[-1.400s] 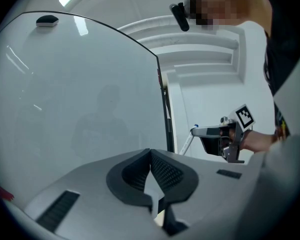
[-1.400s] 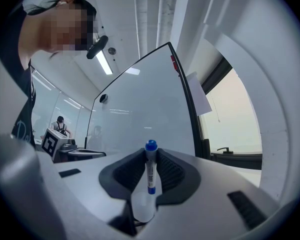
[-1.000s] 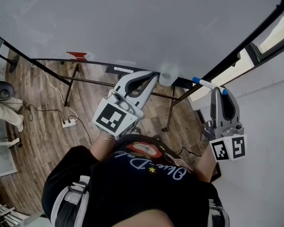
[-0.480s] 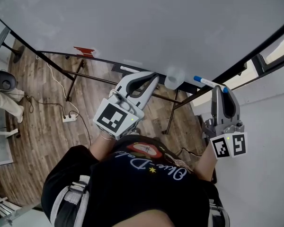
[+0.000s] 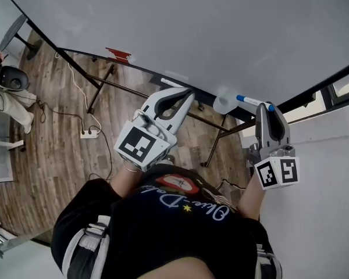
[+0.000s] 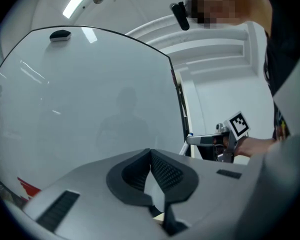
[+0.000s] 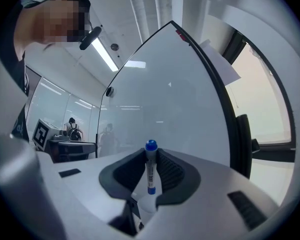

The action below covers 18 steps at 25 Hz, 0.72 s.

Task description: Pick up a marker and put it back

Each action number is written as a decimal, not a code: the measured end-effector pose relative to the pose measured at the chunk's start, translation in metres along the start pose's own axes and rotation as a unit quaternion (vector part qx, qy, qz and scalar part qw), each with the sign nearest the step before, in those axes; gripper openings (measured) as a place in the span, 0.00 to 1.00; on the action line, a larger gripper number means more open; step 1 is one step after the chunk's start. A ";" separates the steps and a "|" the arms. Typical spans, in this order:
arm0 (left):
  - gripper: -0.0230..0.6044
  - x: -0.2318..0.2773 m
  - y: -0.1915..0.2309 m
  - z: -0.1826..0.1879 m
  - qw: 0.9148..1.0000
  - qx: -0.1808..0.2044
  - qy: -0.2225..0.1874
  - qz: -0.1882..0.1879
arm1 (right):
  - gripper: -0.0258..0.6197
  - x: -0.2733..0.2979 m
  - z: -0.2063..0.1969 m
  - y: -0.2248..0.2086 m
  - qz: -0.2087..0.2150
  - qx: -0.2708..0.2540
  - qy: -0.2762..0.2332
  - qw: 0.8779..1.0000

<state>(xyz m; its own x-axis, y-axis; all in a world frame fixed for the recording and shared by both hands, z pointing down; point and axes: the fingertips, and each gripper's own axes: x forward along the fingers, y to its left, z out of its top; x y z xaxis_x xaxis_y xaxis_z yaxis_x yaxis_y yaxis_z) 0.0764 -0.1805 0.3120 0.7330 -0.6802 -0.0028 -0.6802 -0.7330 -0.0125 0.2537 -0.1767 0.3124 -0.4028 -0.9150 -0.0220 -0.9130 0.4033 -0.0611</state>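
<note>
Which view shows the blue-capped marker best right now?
Right gripper view: the marker stands clamped in the right claw, full length. Head view shows it small; left gripper view only a distant sliver.

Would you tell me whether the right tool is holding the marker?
Held: the marker sits clamped between the right tool's jaws.

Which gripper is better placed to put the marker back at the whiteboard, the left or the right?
Right. The right gripper grips the blue-capped marker between its jaws, close to the lower edge of the whiteboard. The left gripper has its jaws together with nothing between them.
</note>
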 end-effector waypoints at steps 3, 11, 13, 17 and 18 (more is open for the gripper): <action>0.04 -0.006 0.005 -0.001 1.000 -0.001 0.006 0.016 | 0.14 0.008 -0.010 0.003 0.008 -0.004 0.014 1.000; 0.04 -0.016 0.012 -0.006 0.999 -0.002 0.020 0.040 | 0.14 0.021 -0.033 0.009 0.021 -0.008 0.051 0.998; 0.04 -0.017 0.013 -0.006 0.999 -0.003 0.018 0.041 | 0.14 0.024 -0.038 0.010 0.023 -0.009 0.059 0.998; 0.04 -0.017 0.014 -0.006 0.999 0.001 0.015 0.040 | 0.14 0.027 -0.048 0.012 0.026 -0.012 0.071 0.997; 0.04 -0.017 0.014 -0.007 0.999 0.000 0.015 0.041 | 0.14 0.028 -0.051 0.012 0.026 -0.014 0.075 0.997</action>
<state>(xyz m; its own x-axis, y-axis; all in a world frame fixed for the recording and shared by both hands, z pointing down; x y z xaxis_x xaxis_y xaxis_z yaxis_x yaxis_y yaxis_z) 0.0542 -0.1791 0.3187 0.6740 -0.7383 0.0269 -0.7382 -0.6744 -0.0128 0.2281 -0.1969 0.3616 -0.4525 -0.8830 0.1249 -0.8914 0.4518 -0.0352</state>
